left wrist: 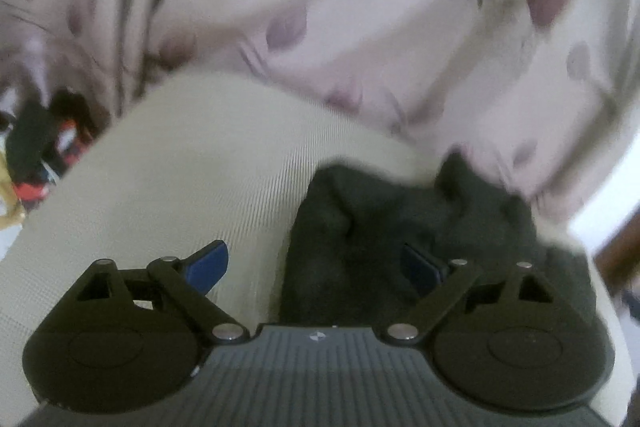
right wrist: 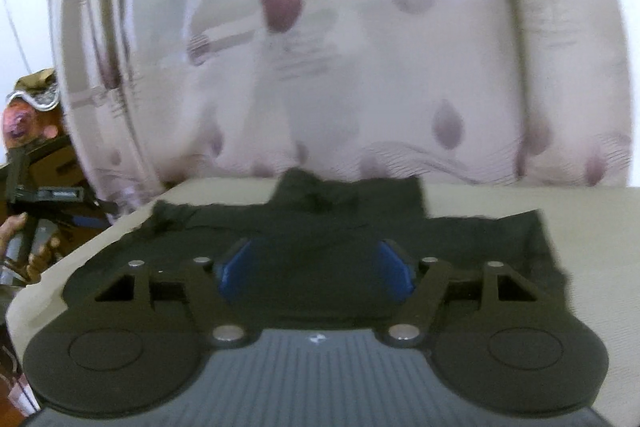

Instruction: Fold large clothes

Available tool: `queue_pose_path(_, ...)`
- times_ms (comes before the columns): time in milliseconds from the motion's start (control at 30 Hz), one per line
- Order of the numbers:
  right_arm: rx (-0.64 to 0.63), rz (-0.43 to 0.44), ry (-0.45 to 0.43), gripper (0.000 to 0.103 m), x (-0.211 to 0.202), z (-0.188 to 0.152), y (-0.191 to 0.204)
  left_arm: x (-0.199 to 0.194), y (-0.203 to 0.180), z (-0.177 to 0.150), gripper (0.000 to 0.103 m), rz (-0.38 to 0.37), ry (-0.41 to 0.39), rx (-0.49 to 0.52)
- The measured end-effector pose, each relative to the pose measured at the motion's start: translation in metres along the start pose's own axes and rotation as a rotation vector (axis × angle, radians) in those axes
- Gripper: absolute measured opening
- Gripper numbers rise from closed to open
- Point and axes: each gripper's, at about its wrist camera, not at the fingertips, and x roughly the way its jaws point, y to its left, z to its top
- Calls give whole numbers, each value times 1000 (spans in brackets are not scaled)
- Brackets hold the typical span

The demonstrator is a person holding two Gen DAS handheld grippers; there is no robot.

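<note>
The dark garment (right wrist: 320, 227) lies spread on a cream ribbed surface (left wrist: 180, 167), most likely a bed or a table cover. In the right wrist view it reaches from about 9 o'clock to 3 o'clock, with a raised part, perhaps the collar or a folded edge, at 12 o'clock. In the left wrist view only a bunched end of the garment (left wrist: 400, 227) shows, from the centre toward 4 o'clock.

The right gripper (right wrist: 314, 273) is wide open over the middle of the cloth and holds nothing. The left gripper (left wrist: 314, 267) is also wide open and empty; its right finger is over the dark cloth and its left finger over the bare cream surface. Whether the fingers touch the cloth cannot be told.

The step in hand seems to be an early one: choosing the places to grasp before a fold. The next move probably calls for each gripper to close on an edge or a corner, not on the middle, and then lift both sides together.

Behind the surface hangs a pale curtain with mauve spots (right wrist: 360, 47), very near to the far edge. At 9 o'clock in both views there is clutter (left wrist: 36, 155). The wrinkles near the left gripper may make a clean edge difficult to find.
</note>
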Motion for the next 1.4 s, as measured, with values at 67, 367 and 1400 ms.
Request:
queue_pose_path(67,-8,13,24,70,9,-1,6,9,10,-7,91,-22,31,14)
queue_pose_path(367,-12,-17,69,70,27,-8,11,54,24,-14,101,-296,190,49)
queue_pose_path(1400,-88,135,66,78,56,2,48,91,22,-15,49,-456,229,47)
